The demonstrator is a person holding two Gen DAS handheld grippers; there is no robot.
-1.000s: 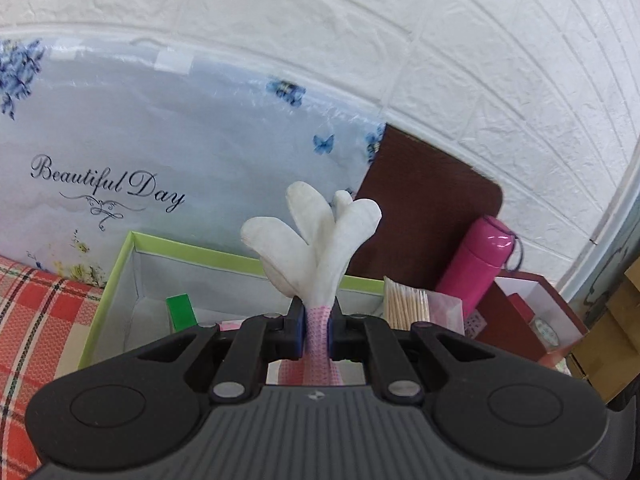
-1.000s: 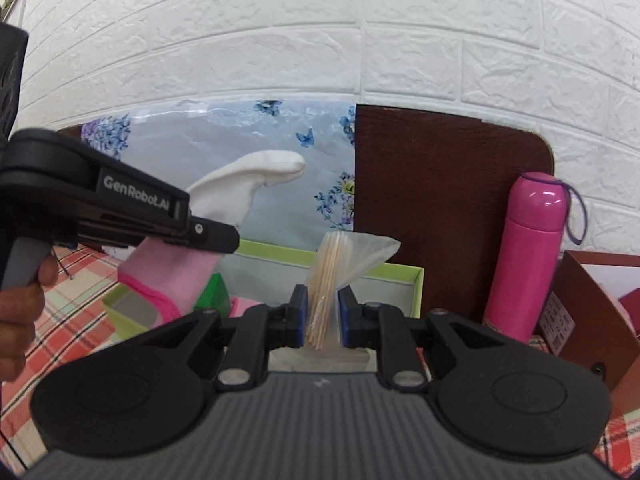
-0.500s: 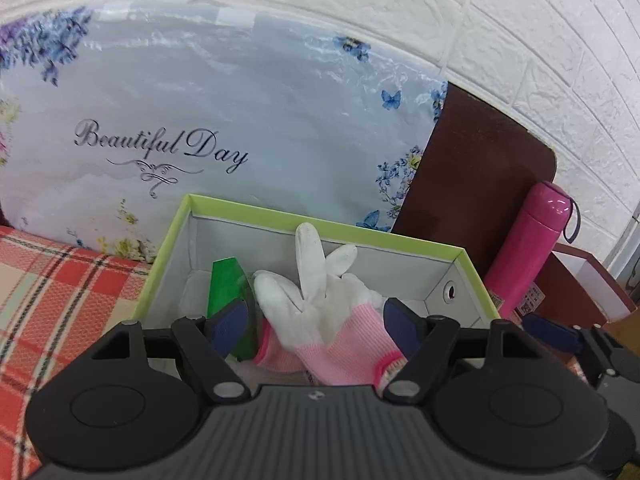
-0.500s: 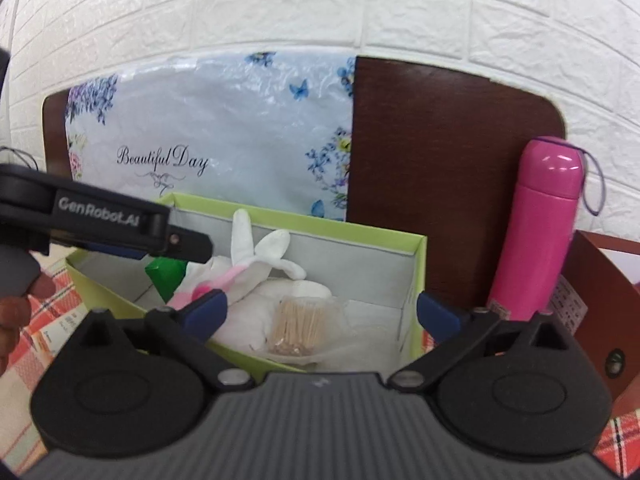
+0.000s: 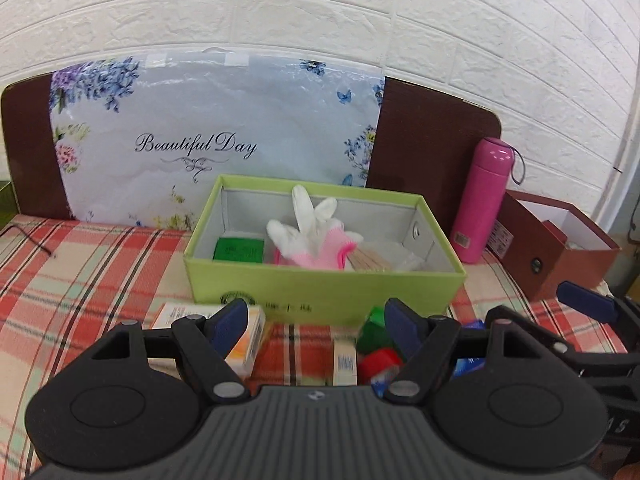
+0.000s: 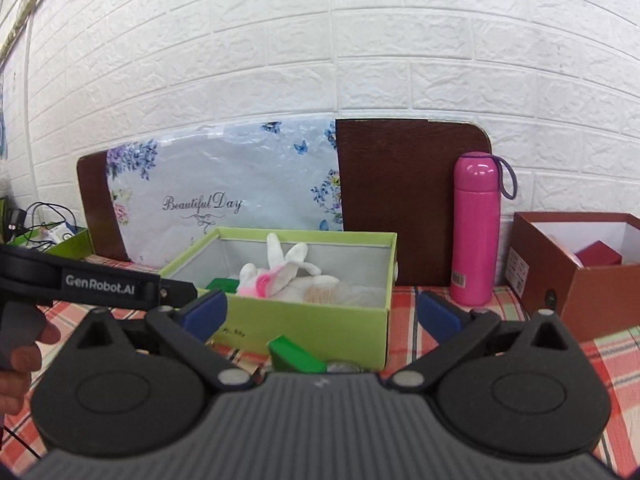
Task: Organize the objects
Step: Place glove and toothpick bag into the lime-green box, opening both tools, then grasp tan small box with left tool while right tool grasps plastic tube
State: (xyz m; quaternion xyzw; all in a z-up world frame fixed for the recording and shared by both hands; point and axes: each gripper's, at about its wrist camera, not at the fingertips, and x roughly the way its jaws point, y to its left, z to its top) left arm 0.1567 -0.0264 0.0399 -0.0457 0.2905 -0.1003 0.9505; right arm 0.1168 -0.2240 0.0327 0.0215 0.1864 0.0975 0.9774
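A lime-green box (image 5: 324,286) (image 6: 320,320) sits on the plaid cloth. Inside it lie a white and pink glove (image 5: 316,240) (image 6: 280,276), a green block (image 5: 239,249) (image 6: 221,283) and a bag of toothpicks (image 5: 370,261) (image 6: 324,294). My left gripper (image 5: 314,322) hangs open in front of the box with nothing between its fingers. My right gripper (image 6: 320,310) is also open and empty, just short of the box's near wall. Loose items lie before the box: a white and orange carton (image 5: 244,340), a slim box (image 5: 345,362), a red block (image 5: 378,362) and a green block (image 5: 372,330) (image 6: 296,354).
A pink bottle (image 5: 482,200) (image 6: 476,228) stands right of the green box. Beside it is a brown box (image 5: 560,256) (image 6: 588,276). A floral "Beautiful Day" bag (image 5: 216,140) leans on a brown board (image 6: 412,200) against the white brick wall. A hand (image 6: 16,356) holds the left gripper.
Both grippers opened, dropping the glove and the toothpick bag into the green box, then pulled back from it toward the near side.
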